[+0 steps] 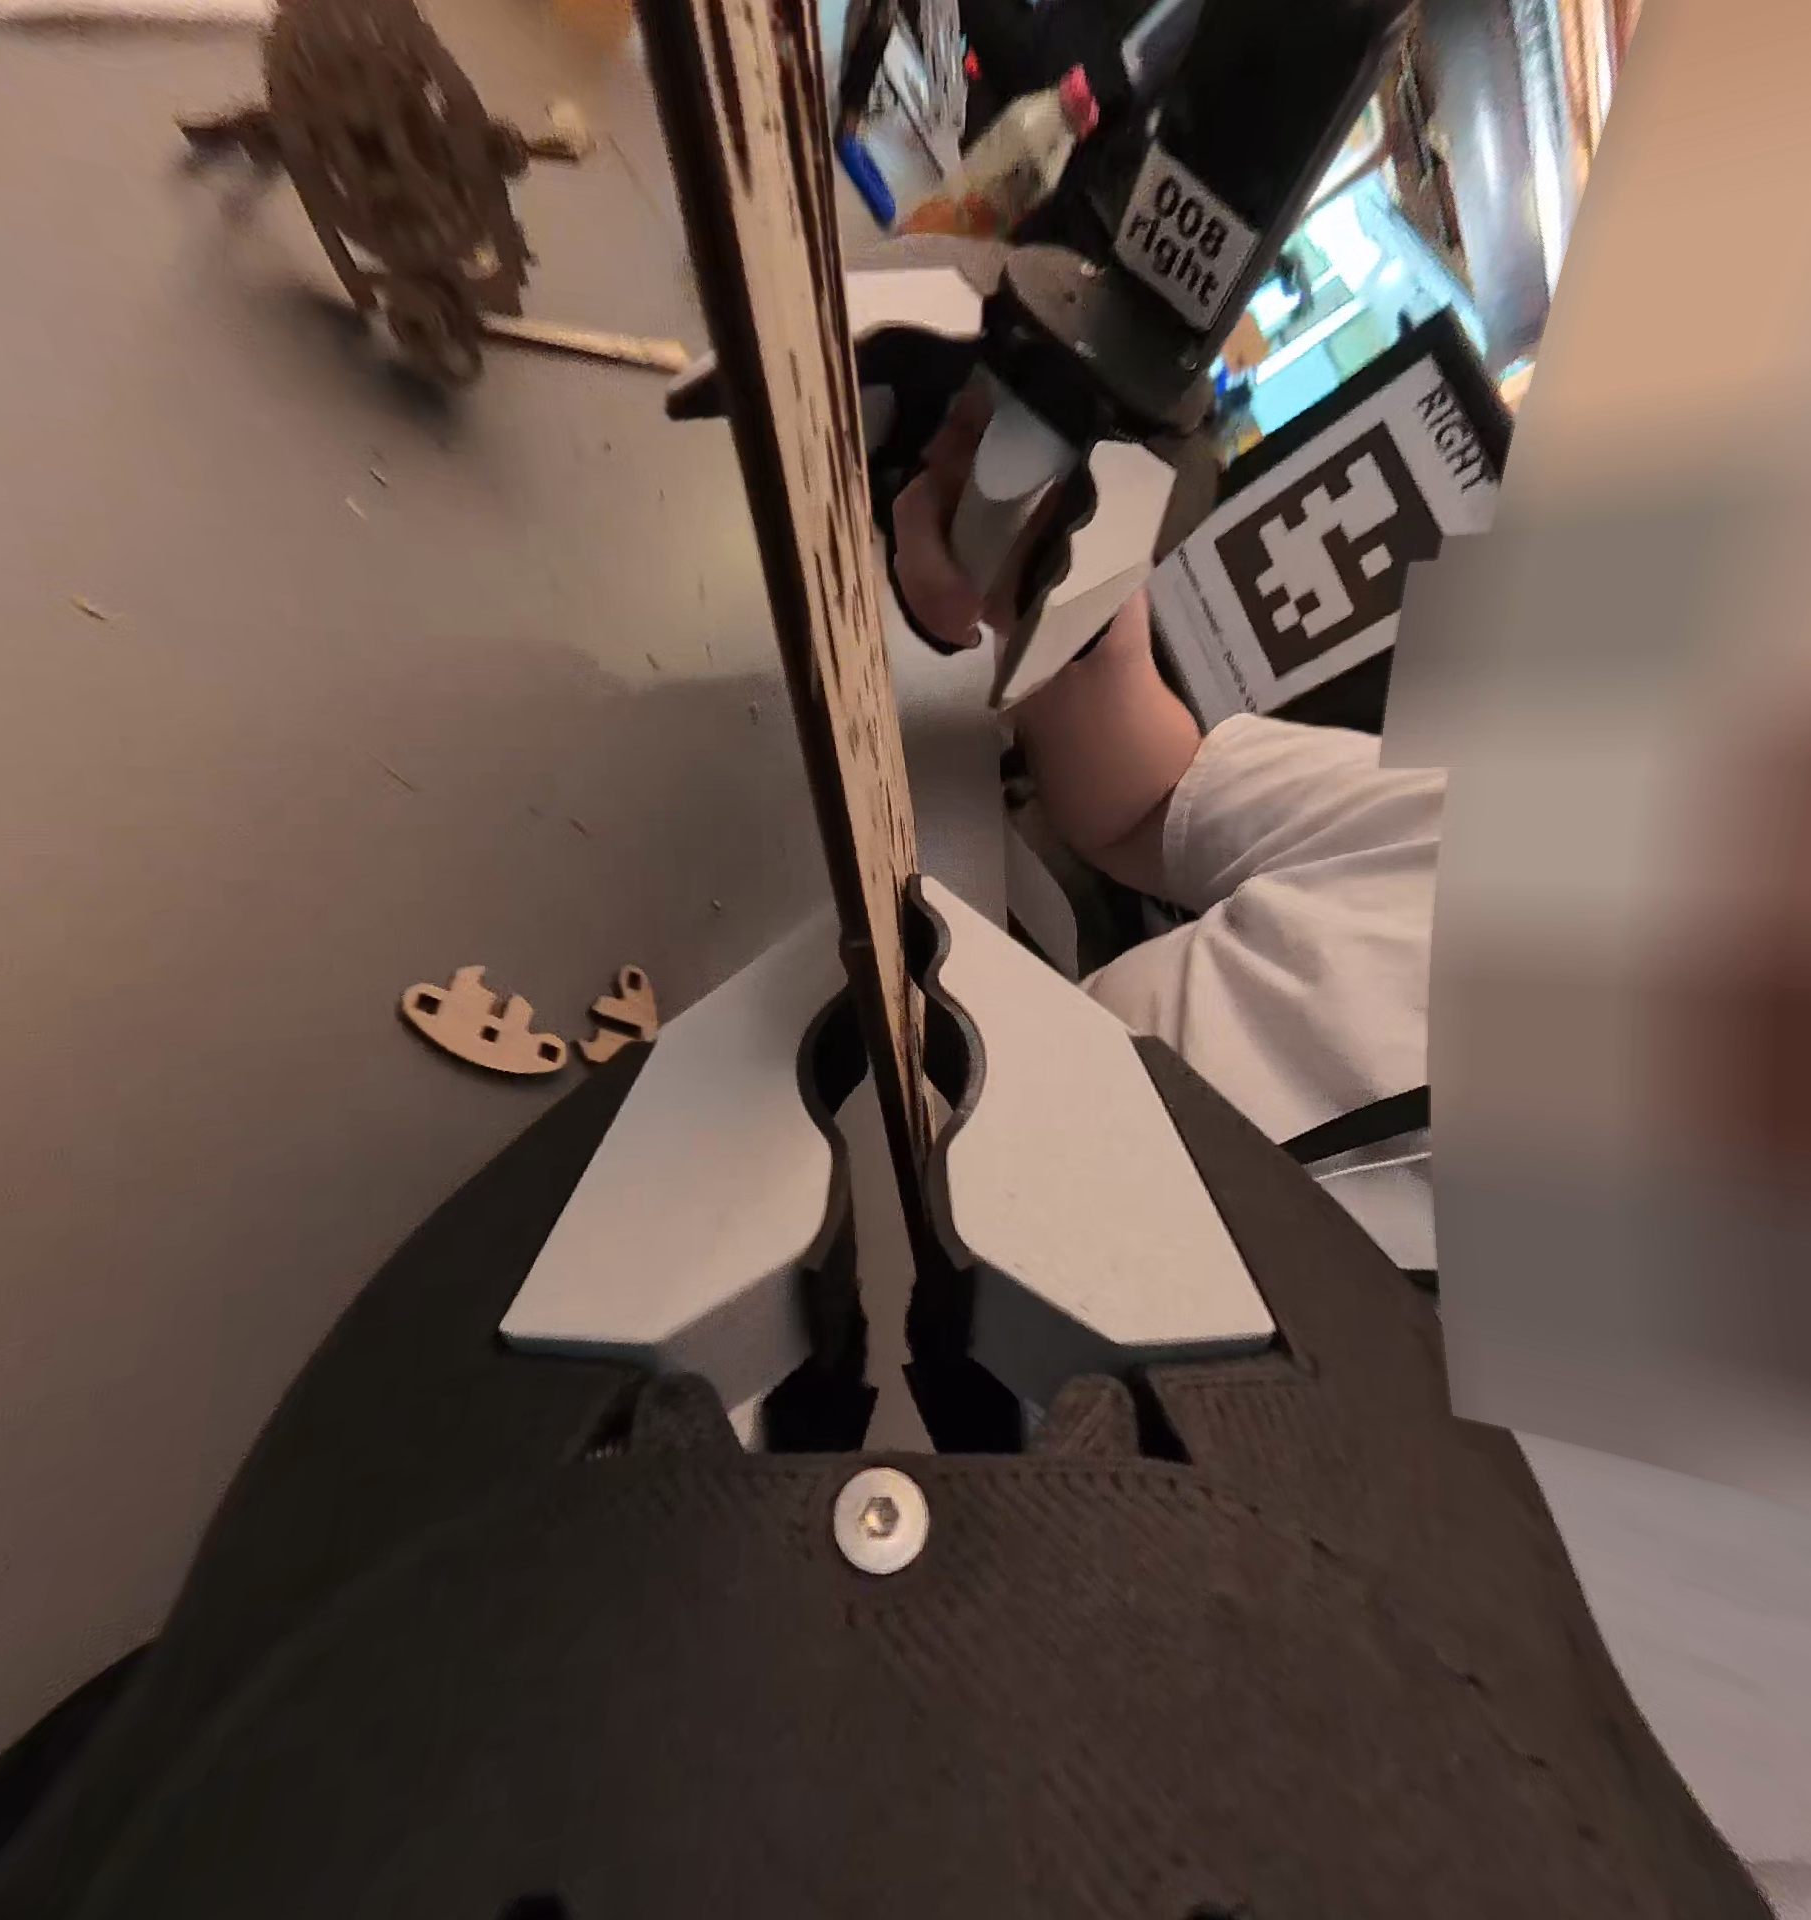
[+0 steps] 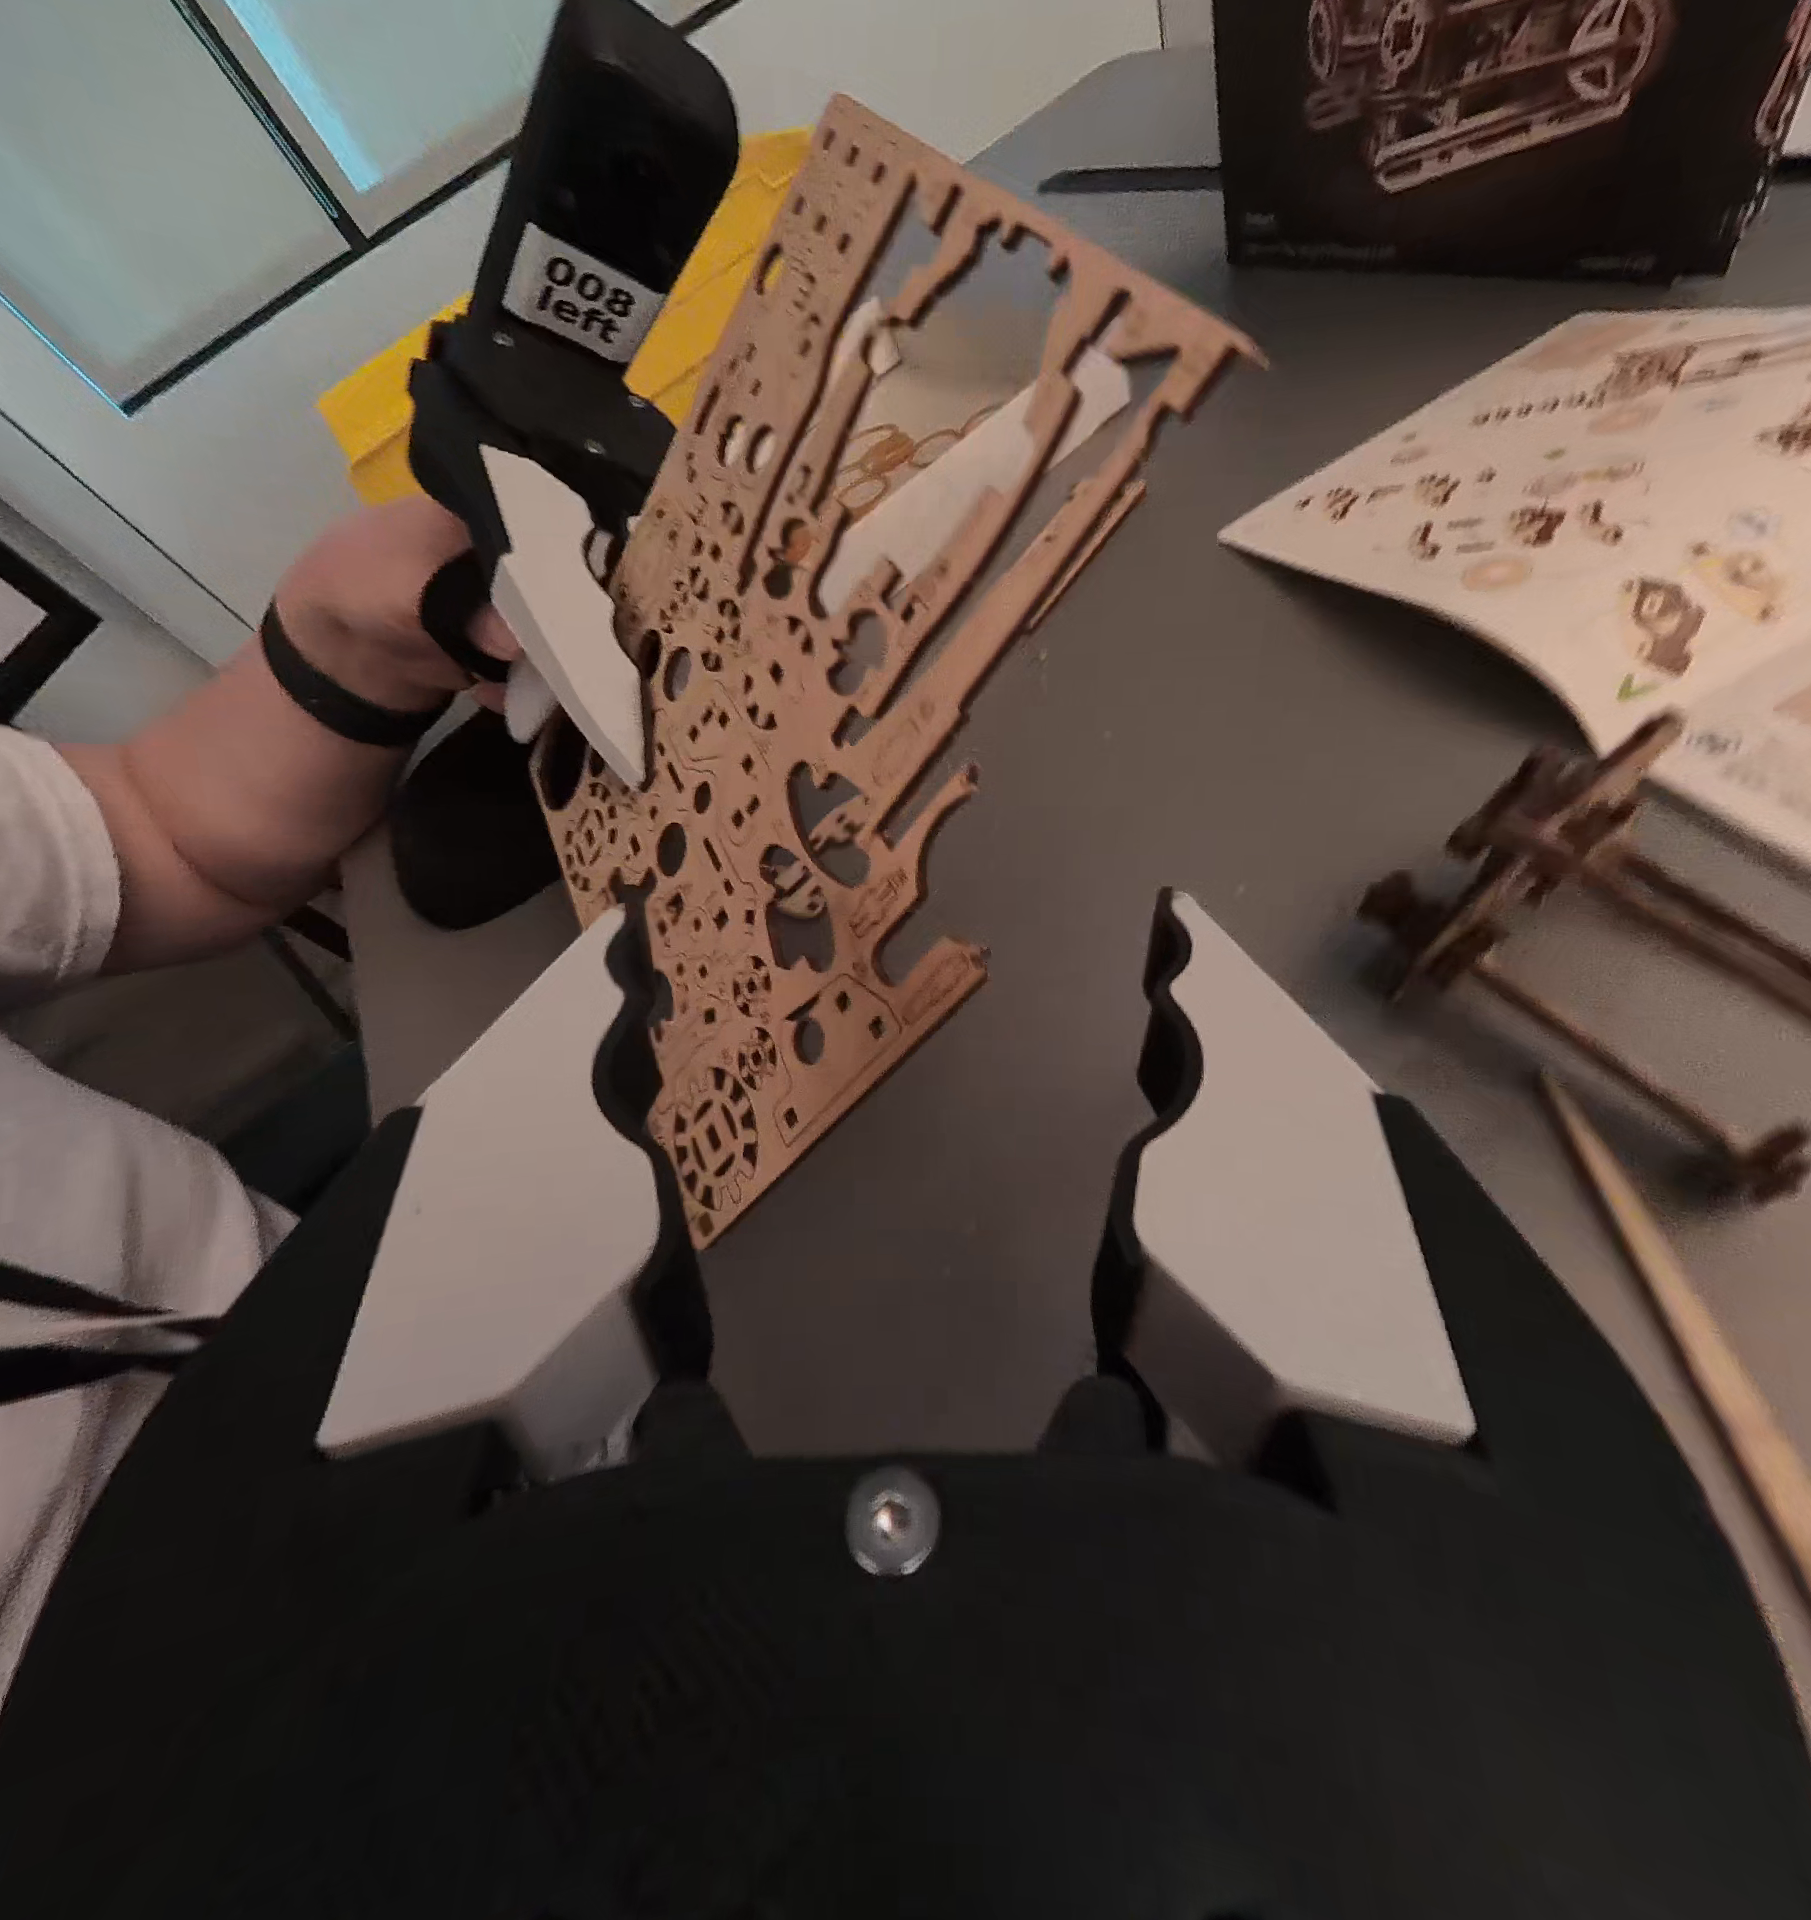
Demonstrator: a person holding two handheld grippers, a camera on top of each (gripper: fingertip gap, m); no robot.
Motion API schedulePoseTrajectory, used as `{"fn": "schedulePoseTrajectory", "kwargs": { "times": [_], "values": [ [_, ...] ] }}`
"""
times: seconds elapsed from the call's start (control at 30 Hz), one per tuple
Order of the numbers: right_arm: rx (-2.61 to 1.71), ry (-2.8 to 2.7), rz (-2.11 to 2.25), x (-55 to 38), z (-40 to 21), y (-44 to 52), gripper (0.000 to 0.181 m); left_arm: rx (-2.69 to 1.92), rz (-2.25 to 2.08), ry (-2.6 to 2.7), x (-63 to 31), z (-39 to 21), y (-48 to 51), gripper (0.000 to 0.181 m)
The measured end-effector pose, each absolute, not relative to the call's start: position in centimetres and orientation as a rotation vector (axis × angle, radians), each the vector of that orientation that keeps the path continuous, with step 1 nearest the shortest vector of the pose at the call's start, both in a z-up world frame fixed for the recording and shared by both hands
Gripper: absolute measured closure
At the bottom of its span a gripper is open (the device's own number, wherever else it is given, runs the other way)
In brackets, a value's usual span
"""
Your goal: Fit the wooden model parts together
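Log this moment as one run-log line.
left gripper: shut on wooden sheet, held above table | right gripper: open, nothing held, near sheet | half-built model: on table, untouched

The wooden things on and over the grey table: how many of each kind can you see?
Flat laser-cut wooden parts sheet, held in the left gripper: 1
Dark part-built wooden model: 1
Small loose pale wooden pieces: 2
Thin pale wooden stick: 1
Total: 5
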State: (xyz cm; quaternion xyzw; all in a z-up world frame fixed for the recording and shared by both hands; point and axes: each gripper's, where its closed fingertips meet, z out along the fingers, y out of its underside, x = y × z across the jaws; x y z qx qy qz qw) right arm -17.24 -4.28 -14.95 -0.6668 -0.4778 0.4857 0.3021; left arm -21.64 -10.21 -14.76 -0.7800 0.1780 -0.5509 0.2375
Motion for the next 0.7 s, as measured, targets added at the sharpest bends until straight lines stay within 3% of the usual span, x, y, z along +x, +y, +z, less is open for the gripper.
{"fn": "schedulePoseTrajectory", "kwargs": {
  "times": [0.4, 0.5, 0.7],
  "values": [
    [-1.893, -1.362, 1.137, -15.8, -19.9, -8.0, 0.078, -2.275, -1.611, 0.567, -18.9, -17.1, -12.6, 0.180],
    [-1.866, -1.437, 1.162, -16.2, -20.0, -9.1, 0.097, -2.281, -1.627, 0.568, -18.8, -17.3, -12.7, 0.180],
    [-1.846, -1.469, 1.288, -16.6, -19.5, -10.2, 0.117, -2.281, -1.624, 0.584, -18.8, -17.4, -12.8, 0.180]
  ]
}}
